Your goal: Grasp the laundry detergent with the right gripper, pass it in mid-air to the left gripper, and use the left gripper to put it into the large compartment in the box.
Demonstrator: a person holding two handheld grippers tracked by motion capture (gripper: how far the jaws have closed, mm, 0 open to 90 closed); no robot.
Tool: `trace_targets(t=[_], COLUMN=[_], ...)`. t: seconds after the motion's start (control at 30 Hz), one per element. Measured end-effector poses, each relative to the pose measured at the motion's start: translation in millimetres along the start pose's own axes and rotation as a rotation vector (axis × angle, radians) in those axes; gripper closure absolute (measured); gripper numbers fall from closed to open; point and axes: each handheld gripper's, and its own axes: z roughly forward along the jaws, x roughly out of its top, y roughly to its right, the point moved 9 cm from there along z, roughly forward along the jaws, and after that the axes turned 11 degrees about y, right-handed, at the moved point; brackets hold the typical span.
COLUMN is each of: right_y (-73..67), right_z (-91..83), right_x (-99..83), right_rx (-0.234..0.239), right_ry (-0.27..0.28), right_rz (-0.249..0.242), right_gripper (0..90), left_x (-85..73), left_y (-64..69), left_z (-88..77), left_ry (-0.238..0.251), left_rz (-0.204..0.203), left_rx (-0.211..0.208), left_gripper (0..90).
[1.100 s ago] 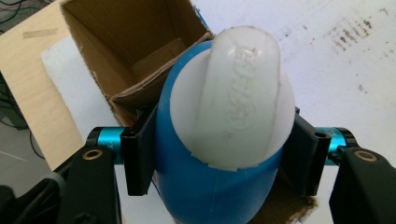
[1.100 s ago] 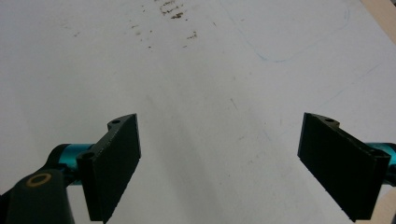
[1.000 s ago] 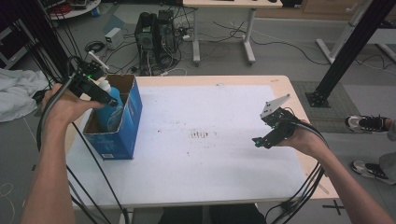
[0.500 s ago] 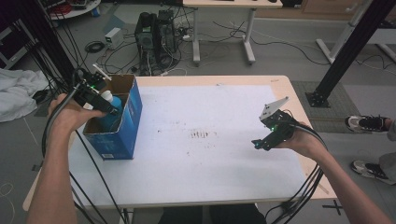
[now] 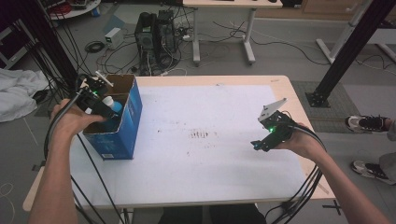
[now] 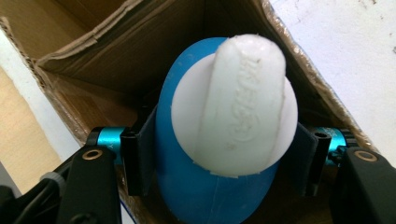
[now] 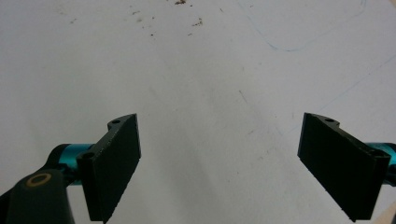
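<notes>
Left gripper point(image 5: 100, 108): the person's left hand point(image 5: 70, 122) is holding it over the open top of the box, jaws pointing down into it; in the left gripper view point(image 6: 219, 158) its two black jaws are pressing against the left and right sides of the bottle, clamping it.
Bottle point(image 6: 205, 177): blue body with a white cap point(image 6: 236, 105) that is facing the left gripper's camera; it is sitting between the left gripper's jaws, inside the box. From above, the bottle point(image 5: 113, 106) is showing just beside the gripper, within the box opening.
Box point(image 5: 122, 126): blue outside, brown cardboard inside point(image 6: 107, 51), top flaps open; it is standing under the left gripper at the left edge of the table, its walls surrounding the jaws and the bottle.
Right gripper point(image 5: 273, 135): the person's right hand point(image 5: 301, 142) is holding it above the right part of the table, well apart from the box; in the right gripper view point(image 7: 219, 163) its jaws are standing wide apart with nothing between them.
Table point(image 5: 219, 168): its white top is lying below the right gripper's jaws; small dark specks point(image 5: 201, 135) are sitting between the two grippers.
Grey plate point(image 5: 272, 108): it is sticking up on top of the right gripper.
Cables point(image 5: 303, 191): they are trailing from the right gripper down past the table's near edge.
</notes>
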Motion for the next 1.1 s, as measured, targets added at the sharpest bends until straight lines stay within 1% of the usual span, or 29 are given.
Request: trace_targets(t=[0.1, 0.13, 0.2, 0.23, 0.33, 0.37, 0.4, 0.43, 0.5, 0.57, 0.6, 0.67, 0.7, 0.73, 0.77, 0.8, 0.87, 0.9, 0.93, 0.97, 1.03, 1.07, 1.1], right_y=[-1.2, -4.6, -4.2, -4.7, -5.0, -2.4, -2.3, -3.8, -3.0, -4.3, -4.0, -5.0, -4.4, -5.0, -4.5, -4.6, -6.2, -6.1, -6.0, -4.5, -4.9, -4.9, -5.1], right_z=[0.1, -1.3, -1.5, -1.4, -1.3, 0.5, 1.2, 0.4, 1.0, 1.6, 2.4, 2.7, 2.8, 3.0, 2.8, 2.8, 2.3, 2.4, 2.3, 2.7, 2.4, 2.3, 2.5], right_x=[-0.8, -2.7, -2.9, -2.7, -2.7, -1.4, -1.1, -2.0, -1.7, -2.1, -1.7, -2.0, -2.0, -1.6, -1.4, -1.3, -1.6, -1.5, -1.6, -1.5, -1.8, -2.0, -1.9], right_rx=[-0.002, -0.002, 0.001, -0.001, -0.003, 0.002, 0.002, 0.002, 0.005, 0.003, 0.006, 0.006, 0.008, 0.004, 0.005, 0.007, 0.004, 0.006, 0.006, 0.006, 0.006, 0.004, 0.006], right_ry=[-0.004, -0.026, -0.027, -0.026, -0.029, -0.011, -0.006, -0.017, -0.013, -0.014, -0.009, -0.012, -0.012, -0.01, -0.011, -0.011, -0.017, -0.015, -0.016, -0.011, -0.014, -0.015, -0.013], right_rz=[0.014, 0.05, 0.047, 0.054, 0.057, 0.021, 0.017, 0.032, 0.02, 0.03, 0.022, 0.028, 0.018, 0.026, 0.019, 0.019, 0.036, 0.034, 0.031, 0.015, 0.019, 0.021, 0.022], right_gripper=[12.5, 12.4, 12.5, 12.4, 12.5, 12.5, 12.5, 12.4, 12.4, 12.4, 12.5, 12.4, 12.4, 12.4, 12.5, 12.5, 12.5, 12.5, 12.5, 12.5, 12.5, 12.5, 12.5], left_x=[-0.8, -0.7, -0.3, -0.8, -0.5, -0.7, -0.9, -1.0, -1.4, -2.3, -2.5, -3.2, -3.3, -3.4, -3.0, -3.0, -2.7, -2.3, -2.2, -2.1, -1.7, -2.1, -1.5], left_y=[-0.5, 0.0, 1.0, 1.0, 1.2, 1.1, 1.0, 1.1, 2.1, 1.2, 1.4, 0.4, 0.3, 0.4, 1.1, 0.8, 0.6, 1.4, 1.1, 1.2, 1.7, 1.0, 2.0], left_z=[0.3, 0.3, 1.0, 0.6, 1.4, 1.2, 1.0, 1.2, 1.3, 0.8, 0.8, 0.2, 0.1, -0.1, 0.5, 0.4, 0.3, 0.8, 0.9, 0.9, 1.2, 0.7, 1.6], left_ry=[-0.004, -0.004, 0.001, -0.008, -0.004, -0.008, -0.01, -0.011, -0.009, -0.01, -0.006, -0.01, -0.012, -0.015, -0.012, -0.016, -0.022, -0.018, -0.02, -0.022, -0.02, -0.026, -0.015], left_rz=[0.011, 0.009, 0.019, 0.026, 0.021, 0.024, 0.027, 0.029, 0.027, 0.03, 0.025, 0.028, 0.029, 0.028, 0.021, 0.025, 0.033, 0.028, 0.032, 0.032, 0.03, 0.037, 0.024], left_rx=[-0.003, -0.004, -0.009, -0.011, -0.013, -0.013, -0.012, -0.012, -0.012, -0.013, -0.016, -0.017, -0.018, -0.019, -0.023, -0.022, -0.021, -0.022, -0.022, -0.021, -0.022, -0.022, -0.021], left_gripper=[37.0, 37.0, 37.0, 37.0, 37.0, 37.0, 37.0, 37.0, 37.0, 37.0, 36.9, 36.9, 36.9, 36.8, 36.7, 36.6, 36.6, 36.6, 36.6, 36.6, 36.6, 36.6, 36.6])
